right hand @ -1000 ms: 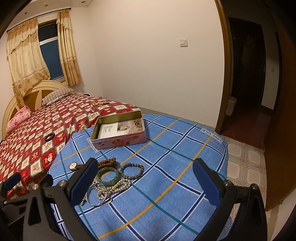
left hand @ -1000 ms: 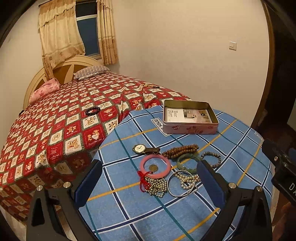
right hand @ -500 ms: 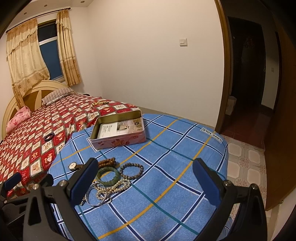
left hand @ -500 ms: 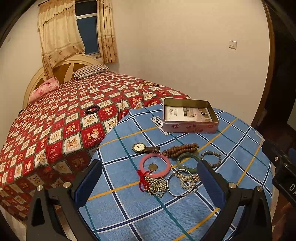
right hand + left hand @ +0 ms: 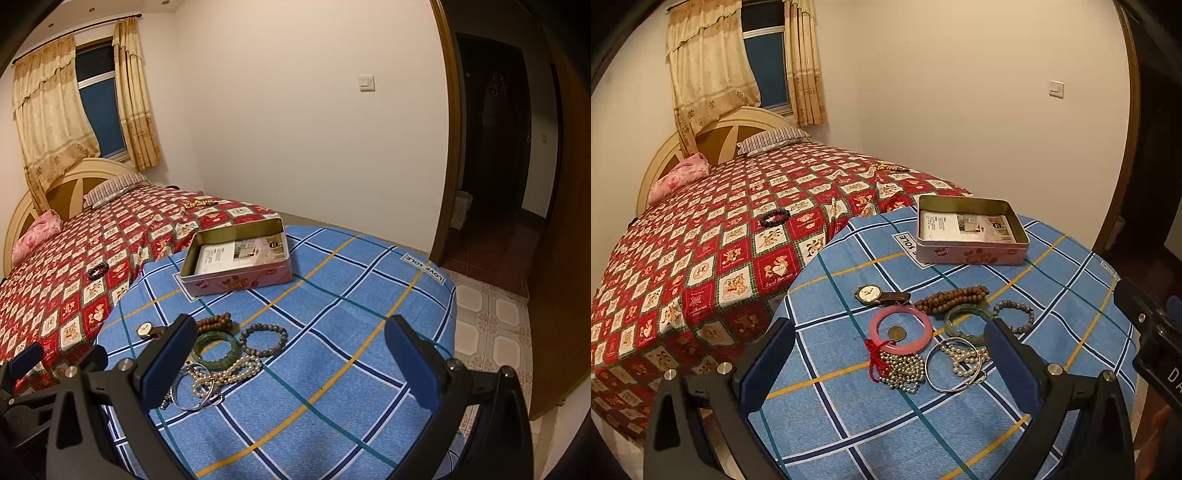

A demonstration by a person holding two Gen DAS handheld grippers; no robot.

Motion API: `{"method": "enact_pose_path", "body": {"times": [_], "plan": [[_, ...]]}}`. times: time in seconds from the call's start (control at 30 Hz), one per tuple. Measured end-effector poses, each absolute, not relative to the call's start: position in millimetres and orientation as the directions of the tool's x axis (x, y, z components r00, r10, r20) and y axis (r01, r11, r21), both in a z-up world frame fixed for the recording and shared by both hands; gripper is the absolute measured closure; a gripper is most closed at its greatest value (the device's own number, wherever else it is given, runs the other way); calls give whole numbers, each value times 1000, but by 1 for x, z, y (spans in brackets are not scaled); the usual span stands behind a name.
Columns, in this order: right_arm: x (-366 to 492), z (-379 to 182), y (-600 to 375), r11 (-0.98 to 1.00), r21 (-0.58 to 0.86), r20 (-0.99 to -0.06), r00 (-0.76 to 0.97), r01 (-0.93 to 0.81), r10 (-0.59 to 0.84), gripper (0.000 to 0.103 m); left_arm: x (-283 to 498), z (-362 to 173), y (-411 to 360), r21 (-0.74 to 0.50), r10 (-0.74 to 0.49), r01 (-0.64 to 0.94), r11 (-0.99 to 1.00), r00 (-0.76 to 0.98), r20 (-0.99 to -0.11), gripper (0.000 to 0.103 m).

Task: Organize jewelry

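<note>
Jewelry lies in a cluster on a blue plaid tablecloth (image 5: 849, 424): a pink bangle (image 5: 900, 328) with a coin inside, a watch (image 5: 875, 294), brown wooden beads (image 5: 951, 295), a green bangle (image 5: 964, 322), a grey bead bracelet (image 5: 1015, 314), pearls (image 5: 964, 356), a silver ring bangle (image 5: 951, 373) and a silver bead chain (image 5: 903, 369). An open pink tin (image 5: 967, 230) stands behind them. My left gripper (image 5: 890, 369) is open, hovering above the cluster. My right gripper (image 5: 288, 358) is open, right of the cluster (image 5: 221, 354); the tin (image 5: 236, 258) lies beyond.
A bed with a red patterned quilt (image 5: 701, 251) adjoins the table's left side; a dark bead bracelet (image 5: 774, 216) lies on it. A doorway (image 5: 491, 166) and tiled floor (image 5: 491, 321) are to the right. My right gripper's body (image 5: 1152, 332) shows at the right edge.
Both views shift very slightly; the grippers stay open and the jewelry has not moved.
</note>
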State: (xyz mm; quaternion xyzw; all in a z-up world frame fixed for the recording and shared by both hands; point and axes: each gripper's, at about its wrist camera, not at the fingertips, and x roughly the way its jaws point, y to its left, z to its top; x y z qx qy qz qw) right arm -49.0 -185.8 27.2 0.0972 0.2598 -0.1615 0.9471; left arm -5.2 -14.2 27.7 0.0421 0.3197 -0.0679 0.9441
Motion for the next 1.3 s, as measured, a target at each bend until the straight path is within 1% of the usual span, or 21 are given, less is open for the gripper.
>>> {"method": "enact_pose_path", "body": {"times": [0.2,0.3,0.33,0.37,0.4,0.43,0.47,0.53,0.7,0.8,0.9,0.97,1.07,1.2,1.23,1.27,1.3], "plan": [[-48,19,-187,930,83,-537,802,358,-261,2,-5,10,-5,48,-105,170,984,782,-614,1],[-47,6,-192,937,51,-555,789,346,-261,7,-6,-10,9,50,-113,183,982,775,-621,1],[-46,0,-195,939,41,-568,782,340,-258,14,-5,-16,13,47,-114,184,982,769,-629,1],[-44,-7,-198,943,35,-586,771,332,-250,23,-3,-23,17,40,-118,186,982,757,-643,1],[-43,-11,-200,945,35,-598,764,325,-241,28,0,-31,21,24,-128,192,981,740,-660,1],[-38,-21,-204,950,42,-631,746,310,-215,38,2,-35,23,15,-134,193,981,731,-669,1],[-36,-25,-206,953,50,-646,737,300,-198,41,8,-40,26,-3,-142,191,982,720,-679,1],[-18,-35,-209,967,107,-693,715,231,-94,43,18,-44,31,-24,-143,174,984,713,-686,1],[44,-47,-191,979,202,-731,666,6,147,43,46,-42,42,-59,-156,158,986,714,-683,1],[82,-60,-179,970,229,-761,607,-80,230,42,62,-42,50,-79,-164,152,985,708,-687,1],[110,-74,-173,971,212,-786,571,-112,238,41,77,-46,58,-91,-161,136,987,702,-694,1],[126,-80,-168,973,192,-798,556,-130,232,36,84,-50,63,-99,-161,129,987,694,-702,1],[138,-86,-163,969,198,-801,545,-149,247,31,89,-56,67,-117,-180,137,984,684,-707,1],[154,-98,-152,965,178,-825,505,-192,253,31,98,-59,67,-120,-180,135,984,678,-713,1],[153,-99,-149,967,154,-822,517,-204,240,36,100,-59,67,-117,-176,133,984,678,-714,1],[152,-99,-148,965,142,-820,519,-222,240,50,104,-60,66,-114,-174,132,985,678,-715,1],[150,-99,-148,965,130,-820,522,-229,235,54,106,-60,66,-115,-174,131,985,678,-714,1]]}}
